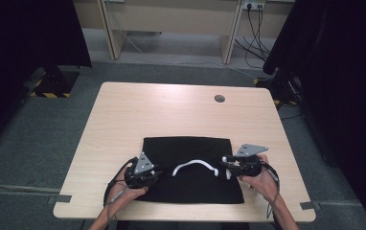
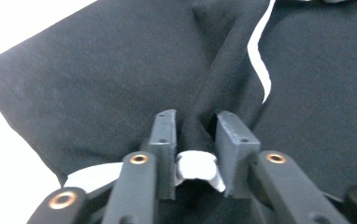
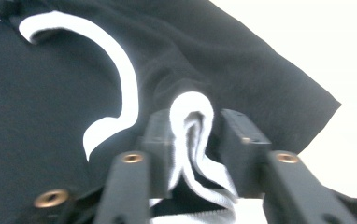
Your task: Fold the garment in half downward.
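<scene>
Left gripper [image 2: 195, 123]: jaws narrowly parted, a raised ridge of black cloth [image 2: 97, 84] between them, a bit of white band [image 2: 195, 165] bunched at the base of the gap. A sliver of space visible between ridge and right pad; cannot tell whether the pads still press. In the high view, left gripper [image 1: 156, 172] low over the left part of the cloth [image 1: 190, 191], left hand [image 1: 126, 189] behind it, just off the cloth's near-left corner, cable looping down beside the wrist.

Right gripper [image 3: 193, 126]: jaws narrowly parted too, a folded loop of white band [image 3: 193, 116] standing upright between them, lying against the left pad, with a dark gap toward the right pad. In the high view, right gripper [image 1: 225, 164] over the right part of the cloth, right hand [image 1: 262, 179] behind it at the cloth's right edge, grey three-cornered plate on top.

Black cloth: flat rectangle, wrinkled between the two grippers. White band [image 1: 193, 166] arching across the cloth's middle from one gripper toward the other. In the right gripper view, same band [image 3: 116, 70] curving away over the cloth to upper left.

Table [image 1: 171, 110]: pale wood; cloth on its near half, near edge of cloth close to the table's near edge. Small round grommet [image 1: 219, 98] well beyond the cloth, toward the far right. Grey carpet [image 1: 37, 129] around the table on all sides
</scene>
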The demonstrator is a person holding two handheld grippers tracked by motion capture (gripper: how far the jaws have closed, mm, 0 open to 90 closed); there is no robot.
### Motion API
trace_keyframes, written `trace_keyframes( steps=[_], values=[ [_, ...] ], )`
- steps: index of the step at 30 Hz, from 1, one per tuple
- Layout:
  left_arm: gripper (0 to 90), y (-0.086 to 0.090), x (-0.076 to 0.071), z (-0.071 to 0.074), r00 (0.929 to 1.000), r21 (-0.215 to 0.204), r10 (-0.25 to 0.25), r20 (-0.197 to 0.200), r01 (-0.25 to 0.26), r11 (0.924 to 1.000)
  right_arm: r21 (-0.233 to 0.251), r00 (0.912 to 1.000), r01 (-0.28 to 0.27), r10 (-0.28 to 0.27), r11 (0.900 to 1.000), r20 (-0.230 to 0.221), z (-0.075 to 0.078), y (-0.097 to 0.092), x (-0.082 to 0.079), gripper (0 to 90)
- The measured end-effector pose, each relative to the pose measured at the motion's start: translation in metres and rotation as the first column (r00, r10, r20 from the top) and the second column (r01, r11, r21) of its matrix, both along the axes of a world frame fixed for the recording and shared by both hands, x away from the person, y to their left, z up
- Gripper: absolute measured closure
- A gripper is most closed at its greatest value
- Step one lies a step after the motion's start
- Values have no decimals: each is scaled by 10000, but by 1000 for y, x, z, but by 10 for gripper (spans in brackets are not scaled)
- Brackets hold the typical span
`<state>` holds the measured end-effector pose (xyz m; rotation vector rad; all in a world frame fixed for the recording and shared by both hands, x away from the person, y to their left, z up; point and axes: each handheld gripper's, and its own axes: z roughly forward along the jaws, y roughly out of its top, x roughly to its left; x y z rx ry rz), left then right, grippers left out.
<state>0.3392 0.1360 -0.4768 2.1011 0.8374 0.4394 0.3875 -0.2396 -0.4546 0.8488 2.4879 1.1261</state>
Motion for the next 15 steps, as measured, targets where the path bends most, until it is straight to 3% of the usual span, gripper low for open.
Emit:
trace_keyframes(
  steps=[2, 4, 7, 9, 12, 15],
  values=[
    [619, -1, -1, 3, 10000, -55, 0, 94, 1, 10000, 68, 9999, -134, 135, 9999, -51, 7, 3, 0, 568],
    [585, -2, -3, 5, 9998, 13, -121, 188, 121, 9999, -179, 9994, -296, 293, 9994, -203, 14, 11, 1, 512],
    [536, -5, -4, 4, 9997, 99, -153, 187, 151, 9998, -431, 9981, -446, 426, 9981, -451, 18, 21, 4, 509],
    [548, -6, -3, 3, 9995, 255, -240, 216, 234, 9994, -855, 9962, -684, 634, 9940, -601, 16, 26, 7, 641],
    [741, -6, -2, 5, 9992, 344, -213, 340, 202, 9992, -1309, 9930, -1042, 958, 9859, -690, 15, 30, 8, 837],
    [804, -4, 1, 17, 9976, 219, -143, 682, 129, 9997, -1365, 9945, -1050, 1037, 9851, -168, 29, 28, 8, 855]
  ],
)
